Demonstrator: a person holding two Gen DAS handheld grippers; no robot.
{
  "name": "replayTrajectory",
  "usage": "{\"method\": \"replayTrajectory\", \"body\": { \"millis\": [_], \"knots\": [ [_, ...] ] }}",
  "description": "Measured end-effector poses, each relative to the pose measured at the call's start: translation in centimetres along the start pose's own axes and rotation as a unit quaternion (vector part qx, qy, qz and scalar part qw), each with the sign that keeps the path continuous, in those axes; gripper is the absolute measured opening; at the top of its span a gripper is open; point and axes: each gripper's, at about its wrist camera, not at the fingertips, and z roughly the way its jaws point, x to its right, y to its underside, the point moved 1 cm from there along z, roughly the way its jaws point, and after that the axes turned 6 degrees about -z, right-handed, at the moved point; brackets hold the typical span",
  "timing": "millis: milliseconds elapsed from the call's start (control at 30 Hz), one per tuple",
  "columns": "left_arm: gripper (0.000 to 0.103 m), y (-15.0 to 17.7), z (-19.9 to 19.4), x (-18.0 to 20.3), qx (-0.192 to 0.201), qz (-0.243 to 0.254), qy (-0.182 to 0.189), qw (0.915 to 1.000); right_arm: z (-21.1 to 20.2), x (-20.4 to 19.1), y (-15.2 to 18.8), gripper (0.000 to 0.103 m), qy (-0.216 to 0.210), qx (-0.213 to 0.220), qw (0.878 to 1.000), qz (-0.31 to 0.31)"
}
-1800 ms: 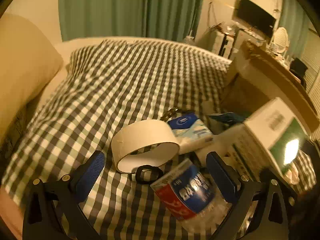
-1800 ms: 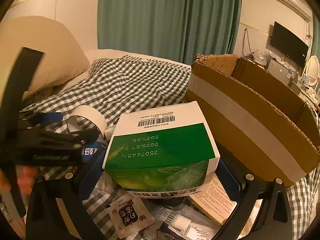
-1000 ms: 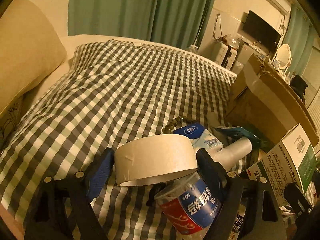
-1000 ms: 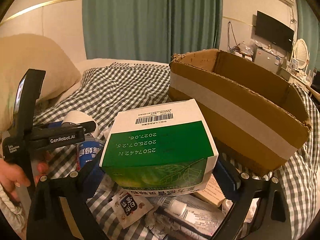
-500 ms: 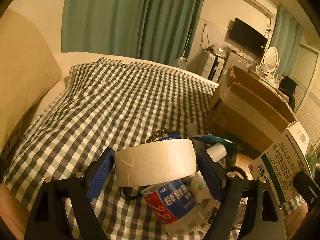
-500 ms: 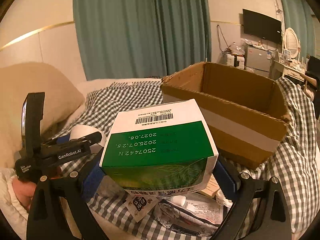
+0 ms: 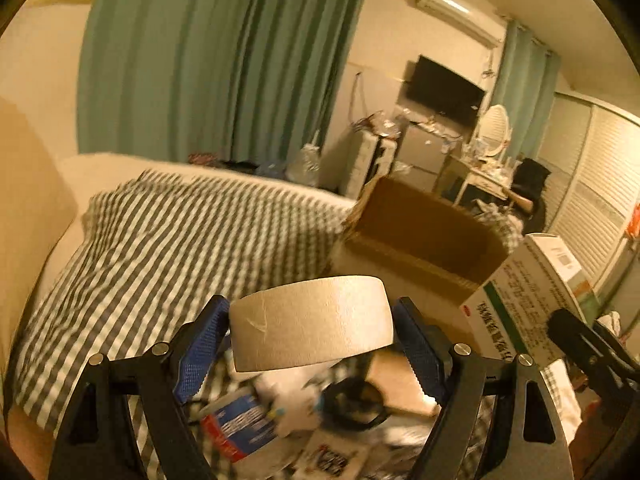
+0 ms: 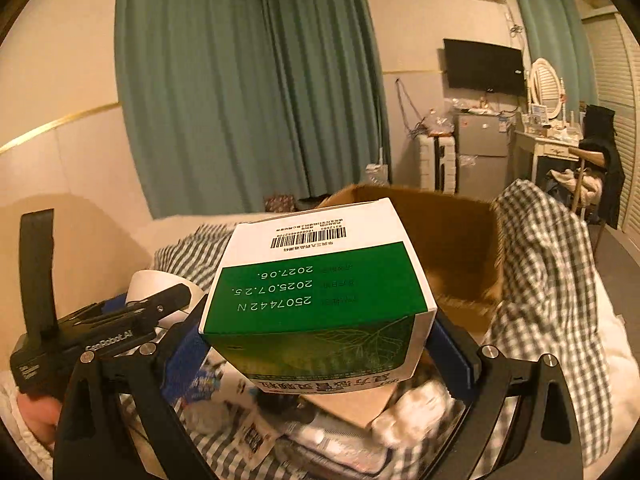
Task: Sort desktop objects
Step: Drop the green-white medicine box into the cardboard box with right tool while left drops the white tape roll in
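The bed (image 7: 160, 248), w/ its grey-and-white checked cover, filled the lower left of the left wrist view, curtains (image 7: 208, 60) hanging behind it. On the bed, at the far side, stood an open cardboard box (image 7: 420, 236), flaps up, brown inside showing; in the right wrist view the same box sat right behind the held carton, w/ checked cloth bunched against its right side. The left gripper (image 7: 310, 338) was spread wide but clamped on a roll of tape (image 7: 310, 328), blue pads pressing its left & right sides, roll lifted clear of the clutter, its outer band facing the camera. The right gripper (image 8: 316, 344) pinched a green-and-white carton (image 8: 320, 300), barcode on top, printed dates across the green face; pads touched both its sides, carton held above the pile. In the left wrist view that carton showed at the right edge, near the box's near corner. Under both grippers lay a heap of small stuff on the bed: a red-and-blue labelled container (image 7: 236, 428) under the tape, a flat brown piece (image 8: 352, 404) below the carton, small printed sachets (image 8: 252, 436), blurred. A hand (image 8: 36, 416) showed at lower left of the right wrist view, under the left gripper's black body.
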Motion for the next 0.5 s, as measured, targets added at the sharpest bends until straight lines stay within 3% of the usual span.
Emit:
{"method": "replayTrajectory", "body": {
  "millis": [200,500],
  "knots": [
    [0.085,-2.9,0.7,3.7,0.015,0.023,0.032,0.9991,0.0,2.3,-2.7,0.097,0.017,0.015,1.000,0.005],
    [0.085,-6.0,4.2,8.3,0.018,0.040,0.063,0.9971,2.7,6.1,-3.6,0.097,0.031,0.019,0.998,0.050]
  ]
}}
